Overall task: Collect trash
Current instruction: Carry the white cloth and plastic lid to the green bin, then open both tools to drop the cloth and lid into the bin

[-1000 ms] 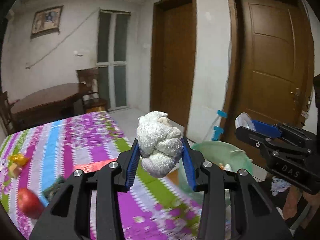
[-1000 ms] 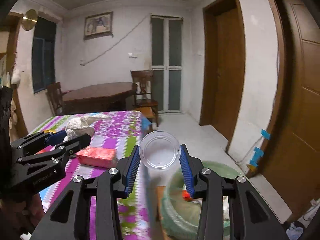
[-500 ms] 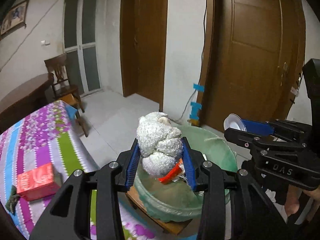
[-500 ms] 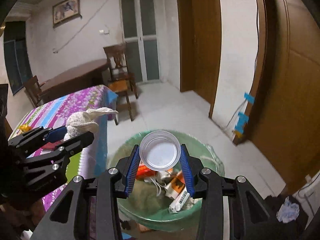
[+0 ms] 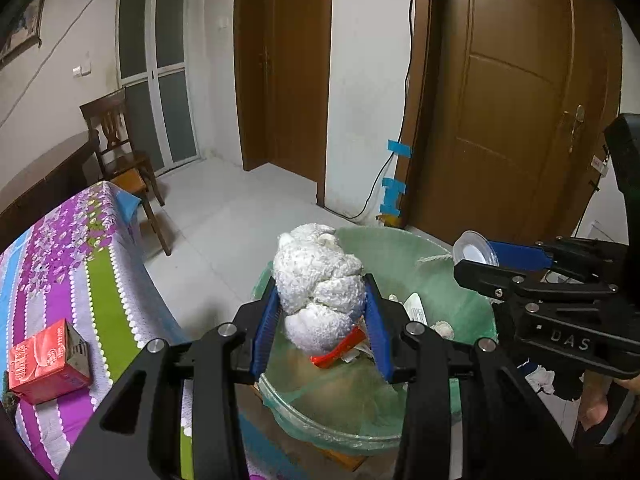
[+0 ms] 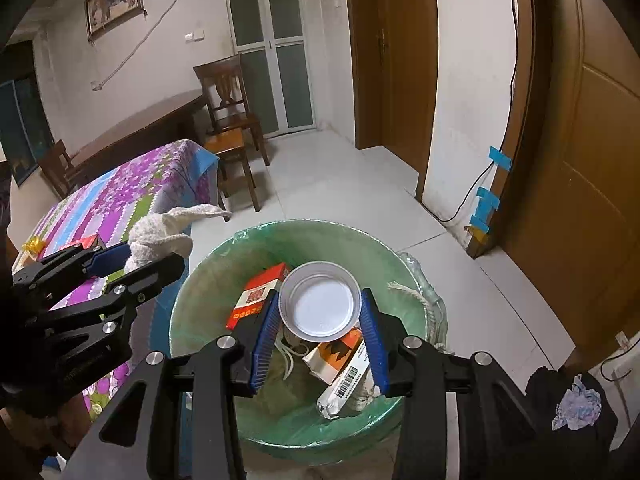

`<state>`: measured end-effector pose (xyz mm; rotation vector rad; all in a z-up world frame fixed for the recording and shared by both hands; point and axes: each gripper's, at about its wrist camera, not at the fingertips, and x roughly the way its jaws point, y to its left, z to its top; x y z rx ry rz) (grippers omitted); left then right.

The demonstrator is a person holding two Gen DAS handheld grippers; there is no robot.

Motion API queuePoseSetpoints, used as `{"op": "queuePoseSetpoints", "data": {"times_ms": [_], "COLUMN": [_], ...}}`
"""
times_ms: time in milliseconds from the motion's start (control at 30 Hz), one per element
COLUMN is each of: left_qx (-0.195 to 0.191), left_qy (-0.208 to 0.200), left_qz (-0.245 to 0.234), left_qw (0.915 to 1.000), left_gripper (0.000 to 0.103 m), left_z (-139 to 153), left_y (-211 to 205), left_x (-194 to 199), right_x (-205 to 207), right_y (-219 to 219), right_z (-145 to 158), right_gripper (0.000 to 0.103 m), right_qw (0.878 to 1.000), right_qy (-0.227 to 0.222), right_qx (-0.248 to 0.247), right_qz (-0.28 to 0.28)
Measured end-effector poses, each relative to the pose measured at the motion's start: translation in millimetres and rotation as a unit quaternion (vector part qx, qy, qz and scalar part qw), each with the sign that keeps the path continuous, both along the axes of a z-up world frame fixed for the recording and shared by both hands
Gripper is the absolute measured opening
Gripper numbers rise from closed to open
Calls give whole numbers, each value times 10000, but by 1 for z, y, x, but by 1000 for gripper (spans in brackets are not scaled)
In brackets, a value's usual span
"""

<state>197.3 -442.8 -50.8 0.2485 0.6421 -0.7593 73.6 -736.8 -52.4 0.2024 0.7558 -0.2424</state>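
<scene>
My left gripper (image 5: 320, 312) is shut on a crumpled white rag (image 5: 318, 280) and holds it over the near left rim of the green-lined trash bin (image 5: 400, 248). My right gripper (image 6: 318, 316) is shut on a clear plastic cup (image 6: 318, 306), held over the bin (image 6: 208, 280), which holds a red box (image 6: 256, 294), a carton and other rubbish. The left gripper with the rag (image 6: 160, 236) shows at the left of the right wrist view. The right gripper with the cup (image 5: 474, 248) shows at the right of the left wrist view.
A table with a striped floral cloth (image 5: 60, 264) stands left of the bin, with a red box (image 5: 44, 360) on it. A wooden chair (image 6: 228, 120) and dark table stand behind. Brown doors (image 5: 512, 100) are to the right. The floor is pale tile.
Both grippers have swung from over the table to over the trash bin and tilted down toward it. Both still hold their objects.
</scene>
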Motion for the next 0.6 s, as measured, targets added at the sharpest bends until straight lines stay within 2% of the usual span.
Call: {"op": "queuePoseSetpoints", "data": {"times_ms": [433,467,500,567,600], "left_qx": [49,59,68,73,81], "left_qy": [131,119,77,-22,-16], "left_qz": [25,24,43,84,85], "left_qw": [9999,9999,9999,9999,9999], "left_gripper": [44,52,64,71,74], "left_z": [-5,-5,-4,-2,-2], "left_y": [-2,-2,-1,-1,-1], "left_x": [9,8,8,6,6], "right_x": [6,6,6,4,3], "right_y": [14,14,15,15,15], "right_z": [-2,-2,-3,-2,-2], "right_gripper": [42,43,51,58,58], "right_qw": [10000,10000,10000,10000,10000], "right_qy": [36,41,31,-12,-25], "right_qx": [22,21,27,40,43], "right_qz": [51,54,55,38,25]}}
